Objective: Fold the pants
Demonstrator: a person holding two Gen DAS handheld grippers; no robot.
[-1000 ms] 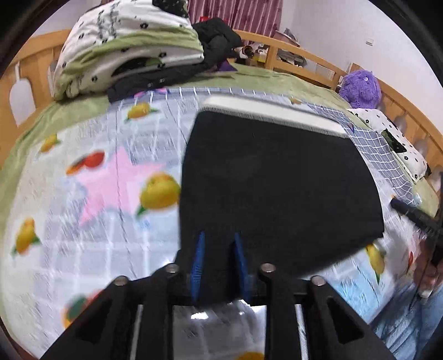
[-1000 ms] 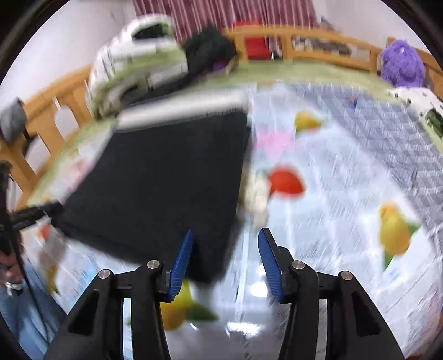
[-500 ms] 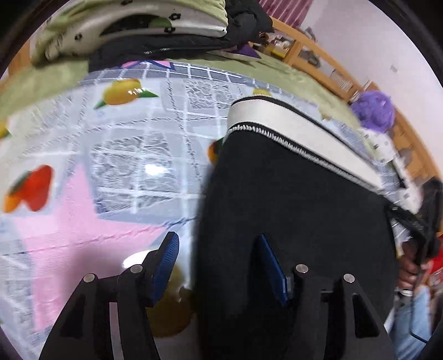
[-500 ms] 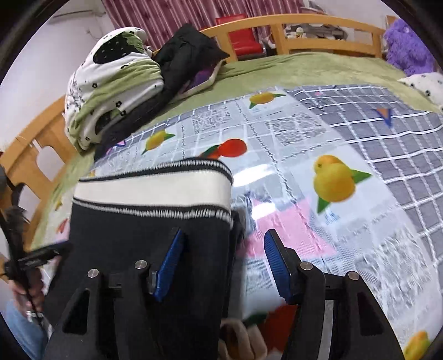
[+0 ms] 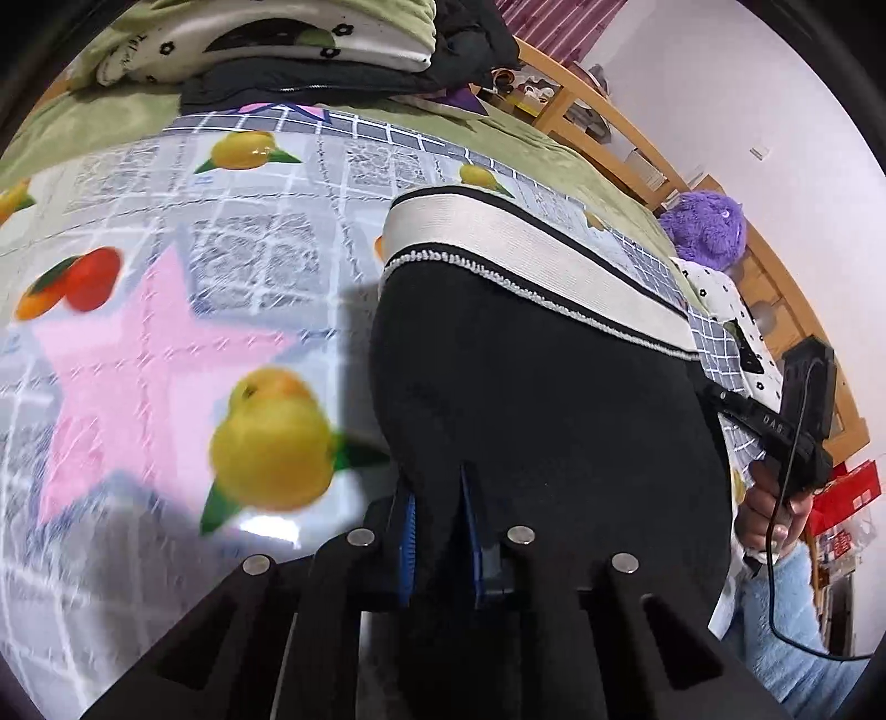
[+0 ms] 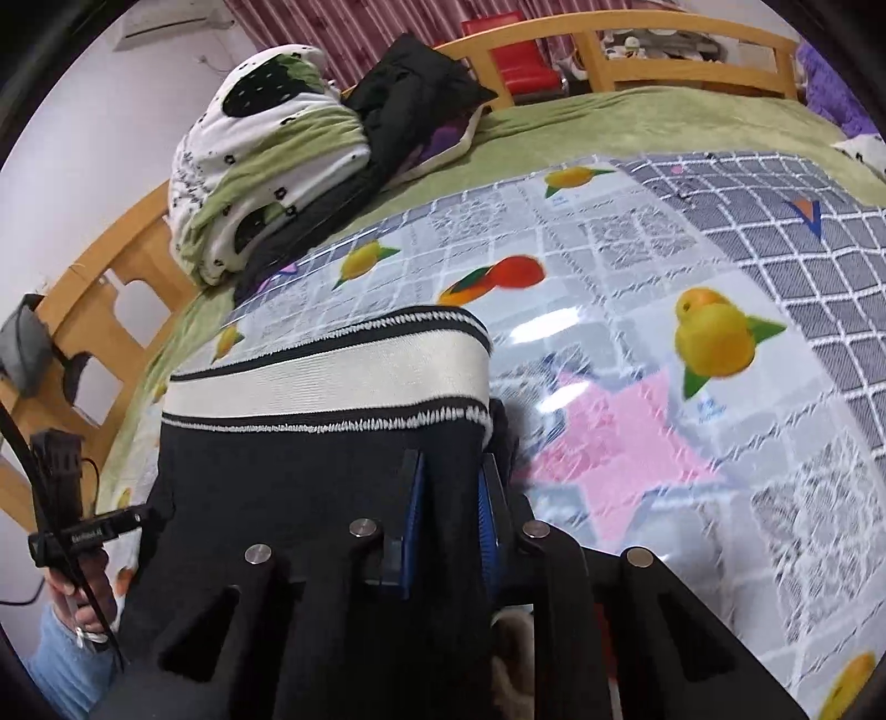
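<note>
Black pants with a white waistband lie folded on the fruit-print sheet. In the left wrist view my left gripper has its jaws closing on the pants' near left edge, with a fold of black fabric pinched between the blue pads. In the right wrist view the pants and waistband fill the lower left. My right gripper is closing on the near right edge just below the waistband, with fabric between its pads.
A pile of folded bedding and a black jacket sit at the far end of the bed. A purple plush toy lies by the wooden bed rail. A person's hand shows at the edge.
Both grippers stood open astride the pants' side edges half a second ago; now each has closed onto the black fabric. The left one moved in and down toward the edge.
</note>
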